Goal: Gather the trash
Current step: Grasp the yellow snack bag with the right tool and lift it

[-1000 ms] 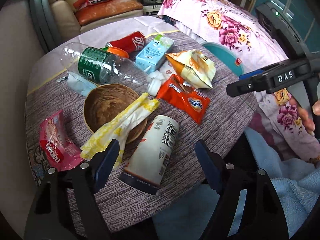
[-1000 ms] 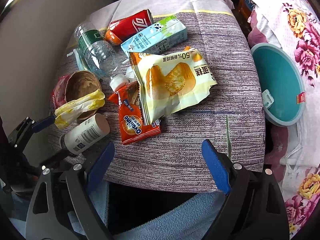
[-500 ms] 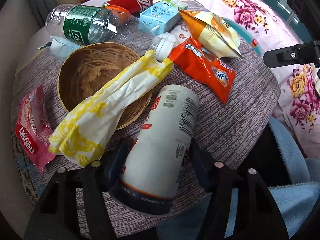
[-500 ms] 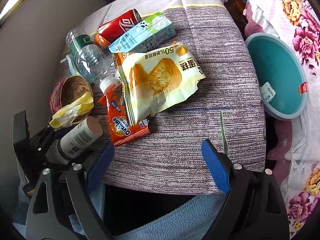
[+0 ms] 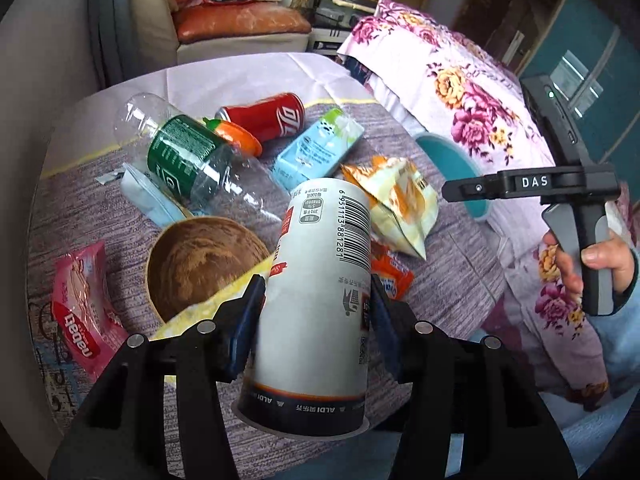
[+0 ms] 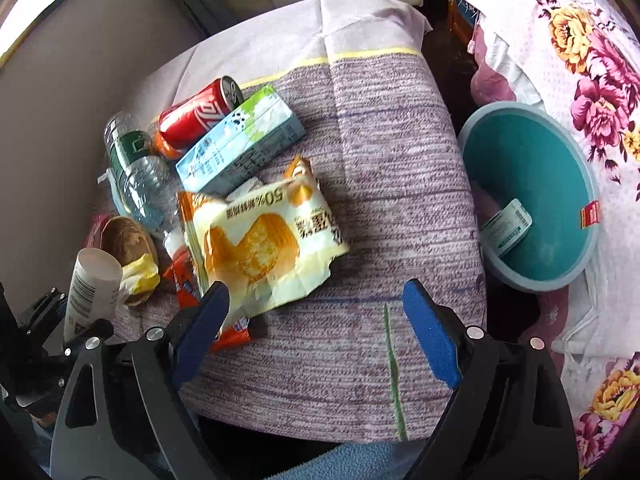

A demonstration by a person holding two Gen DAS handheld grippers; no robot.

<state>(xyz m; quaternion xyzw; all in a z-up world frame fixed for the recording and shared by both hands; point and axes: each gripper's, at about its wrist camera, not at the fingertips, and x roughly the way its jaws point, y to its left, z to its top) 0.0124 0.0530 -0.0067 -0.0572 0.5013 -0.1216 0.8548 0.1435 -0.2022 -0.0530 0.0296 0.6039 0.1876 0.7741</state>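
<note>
My left gripper (image 5: 316,320) is shut on a white paper cup (image 5: 324,280) with a barcode and holds it lifted off the table; the cup also shows in the right wrist view (image 6: 90,288). My right gripper (image 6: 316,332) is open and empty above the table's near edge, beside a yellow cake wrapper (image 6: 260,244). On the table lie a red cola can (image 5: 268,116), a clear bottle with a green label (image 5: 192,160), a blue milk carton (image 5: 316,152), an orange packet (image 5: 390,276) and a pink wrapper (image 5: 84,304). A teal bin (image 6: 532,196) stands right of the table.
A brown bowl (image 5: 200,260) holds a yellow crumpled wrapper (image 6: 140,276). A floral bedspread (image 6: 580,60) lies to the right, beyond the bin. A sofa with an orange cushion (image 5: 240,24) stands behind the table. The table's purple cloth (image 6: 380,160) shows bare on its right half.
My left gripper closed on the white cup and raised it from lying flat to tilted up off the table. My right gripper moved slightly forward over the table edge and stayed open.
</note>
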